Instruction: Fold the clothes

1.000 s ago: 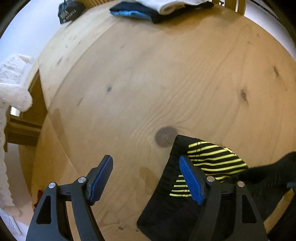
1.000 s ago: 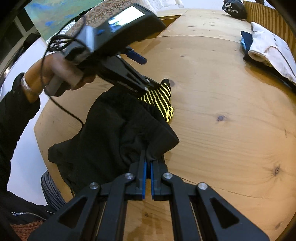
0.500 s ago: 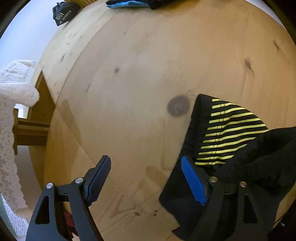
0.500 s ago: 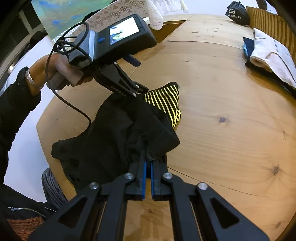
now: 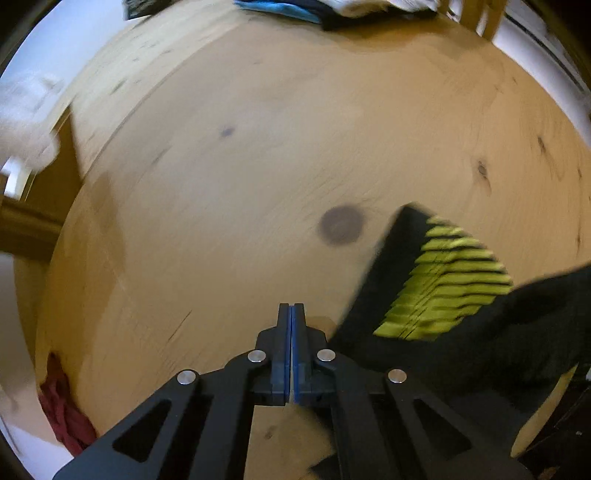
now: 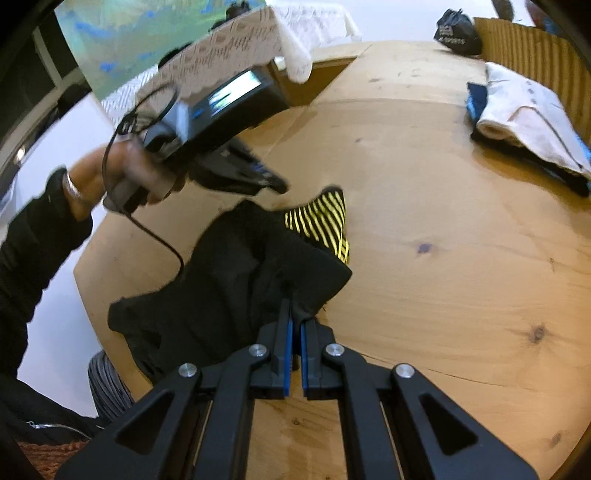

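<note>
A black garment with a yellow-striped panel (image 6: 321, 225) lies bunched on the round wooden table (image 6: 424, 206). My right gripper (image 6: 294, 314) is shut on a black fold of the garment near the table's front edge. My left gripper (image 5: 291, 314) is shut and empty, over bare wood just left of the garment (image 5: 443, 295). It also shows in the right wrist view (image 6: 273, 182), raised above the garment's far corner.
A stack of folded clothes, white on blue and black (image 6: 528, 122), lies at the table's far right. A small black bag (image 6: 458, 33) sits at the back. A lace-covered surface (image 6: 236, 51) stands beyond the left edge. A red cloth (image 5: 62, 410) hangs below the table edge.
My left gripper has closed from wide open to shut and lifted off the garment, moving left. My right gripper still holds the black fold.
</note>
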{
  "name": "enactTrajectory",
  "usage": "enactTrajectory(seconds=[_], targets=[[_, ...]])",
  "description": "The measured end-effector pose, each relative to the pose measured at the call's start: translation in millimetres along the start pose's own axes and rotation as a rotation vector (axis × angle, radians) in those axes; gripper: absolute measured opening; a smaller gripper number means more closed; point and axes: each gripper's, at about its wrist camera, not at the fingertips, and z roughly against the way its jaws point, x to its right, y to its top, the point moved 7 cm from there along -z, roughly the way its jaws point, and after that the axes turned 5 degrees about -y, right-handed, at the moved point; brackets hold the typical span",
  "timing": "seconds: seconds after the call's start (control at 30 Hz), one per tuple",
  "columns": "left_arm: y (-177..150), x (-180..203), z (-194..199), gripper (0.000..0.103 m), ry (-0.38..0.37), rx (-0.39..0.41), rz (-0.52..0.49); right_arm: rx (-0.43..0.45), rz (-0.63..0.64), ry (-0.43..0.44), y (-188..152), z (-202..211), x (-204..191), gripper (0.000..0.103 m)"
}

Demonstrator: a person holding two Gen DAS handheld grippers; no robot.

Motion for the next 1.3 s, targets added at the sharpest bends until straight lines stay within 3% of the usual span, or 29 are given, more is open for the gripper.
enactTrajectory(seconds=[0.03,0.07,0.1,0.17,0.4,0.5,0.57,0.67,0.73,0.8,0.83,0.97,1.03,1.17,1.3], targets=[[-5,-5,4,0.002,-0.018,0.007,0.024,0.001,0.002,-0.006,-2,3,-1,0.003],[-11,-8,8,0.019,-0.042,0.006,0.044,0.003,0.005,-0.011,-3,5,-1,0.003],[-17,-9,11,0.055,-0.070,-0.002,0.063,0.000,0.007,-0.015,-5,6,-2,0.003],[-23,-8,17,0.082,-0.071,0.003,0.072,-0.013,0.013,-0.020,-7,3,-5,0.003],[-12,9,13,0.082,-0.123,-0.078,0.121,-0.029,0.066,-0.029,-8,-10,-24,0.003],[-8,4,-2,0.082,-0.149,-0.163,0.222,-0.025,0.075,-0.039,-8,-9,-25,0.003],[-11,1,-13,0.082,-0.222,-0.223,0.318,-0.024,0.076,-0.043,-9,-8,-23,0.003],[-10,-2,-21,0.082,-0.243,-0.230,0.357,-0.021,0.077,-0.044,-10,-7,-22,0.003],[-7,-1,-24,0.073,-0.277,-0.215,0.369,-0.021,0.073,-0.041,-9,-7,-21,0.003],[-4,1,-26,0.046,-0.313,-0.204,0.377,-0.021,0.074,-0.042,-9,-7,-22,0.003],[-2,3,-26,0.045,-0.316,-0.195,0.370,-0.020,0.075,-0.044,-9,-7,-23,0.003],[4,4,-18,0.021,-0.361,-0.100,0.362,-0.003,0.070,-0.044,-8,-2,-23,0.003],[7,3,-11,0.019,-0.396,-0.038,0.369,0.028,0.062,-0.054,-5,4,-21,0.003],[1,-9,20,0.016,-0.520,0.158,0.451,0.086,0.022,-0.068,3,22,-15,0.003],[-38,-2,81,0.016,-0.557,0.340,0.508,0.159,0.040,-0.091,22,55,-28,0.003]])
